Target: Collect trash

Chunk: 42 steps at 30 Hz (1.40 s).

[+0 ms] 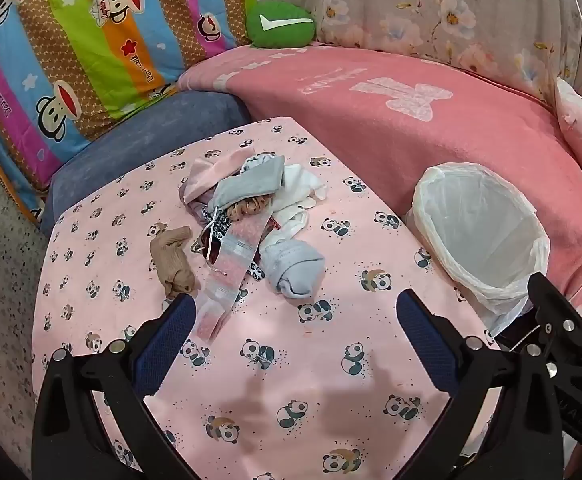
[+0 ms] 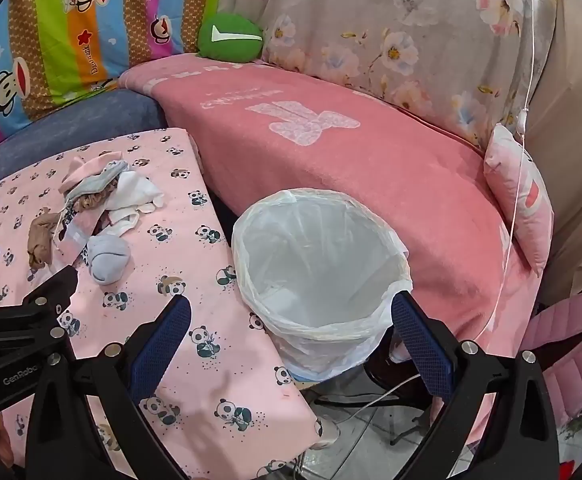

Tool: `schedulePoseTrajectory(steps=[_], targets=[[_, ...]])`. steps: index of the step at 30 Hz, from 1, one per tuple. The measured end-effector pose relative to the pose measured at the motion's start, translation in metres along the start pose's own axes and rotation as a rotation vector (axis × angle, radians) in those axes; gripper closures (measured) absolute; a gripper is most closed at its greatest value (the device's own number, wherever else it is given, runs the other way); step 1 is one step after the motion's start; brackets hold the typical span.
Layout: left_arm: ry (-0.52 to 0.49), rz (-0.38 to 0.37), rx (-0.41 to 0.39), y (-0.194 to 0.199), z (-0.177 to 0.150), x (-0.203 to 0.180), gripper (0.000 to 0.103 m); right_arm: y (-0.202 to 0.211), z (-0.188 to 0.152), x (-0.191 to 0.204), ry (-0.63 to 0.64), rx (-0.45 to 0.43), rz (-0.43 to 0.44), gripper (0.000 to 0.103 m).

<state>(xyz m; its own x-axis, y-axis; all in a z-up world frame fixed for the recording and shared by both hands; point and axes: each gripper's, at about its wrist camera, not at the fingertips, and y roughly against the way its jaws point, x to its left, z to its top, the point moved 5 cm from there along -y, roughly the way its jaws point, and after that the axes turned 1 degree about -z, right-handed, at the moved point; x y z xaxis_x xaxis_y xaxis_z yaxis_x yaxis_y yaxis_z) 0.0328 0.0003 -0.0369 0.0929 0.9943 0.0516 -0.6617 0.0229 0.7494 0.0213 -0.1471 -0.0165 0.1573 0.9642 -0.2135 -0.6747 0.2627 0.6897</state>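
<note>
A pile of socks and cloth scraps [image 1: 251, 216] lies on the pink panda-print table [image 1: 291, 360], with a tan sock [image 1: 173, 260] at its left and a balled grey sock [image 1: 295, 266] at its front. My left gripper [image 1: 295, 312] is open and empty, just short of the pile. A bin lined with a white bag [image 1: 479, 236] stands off the table's right edge. In the right wrist view the pile [image 2: 99, 208] is at the left, and my right gripper [image 2: 291, 312] is open and empty above the near rim of the bin [image 2: 319, 264].
A pink blanket [image 1: 431, 132] covers the sofa behind, with a green cushion [image 1: 281, 24], a floral cover [image 2: 391, 40] and a striped cartoon cover [image 1: 71, 40]. A pink pillow [image 2: 523, 196] and a hanging white cord [image 2: 519, 184] are at the right. Cables lie on the floor [image 2: 371, 412].
</note>
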Motion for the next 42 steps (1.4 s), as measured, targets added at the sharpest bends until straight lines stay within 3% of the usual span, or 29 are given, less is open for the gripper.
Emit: schedulePoseTrajectory(steps=[42], targets=[[0.001, -0.003, -0.011, 0.005, -0.002, 0.008, 0.007, 0.017, 0.005, 0.0, 0.013, -0.018, -0.018, 0.005]])
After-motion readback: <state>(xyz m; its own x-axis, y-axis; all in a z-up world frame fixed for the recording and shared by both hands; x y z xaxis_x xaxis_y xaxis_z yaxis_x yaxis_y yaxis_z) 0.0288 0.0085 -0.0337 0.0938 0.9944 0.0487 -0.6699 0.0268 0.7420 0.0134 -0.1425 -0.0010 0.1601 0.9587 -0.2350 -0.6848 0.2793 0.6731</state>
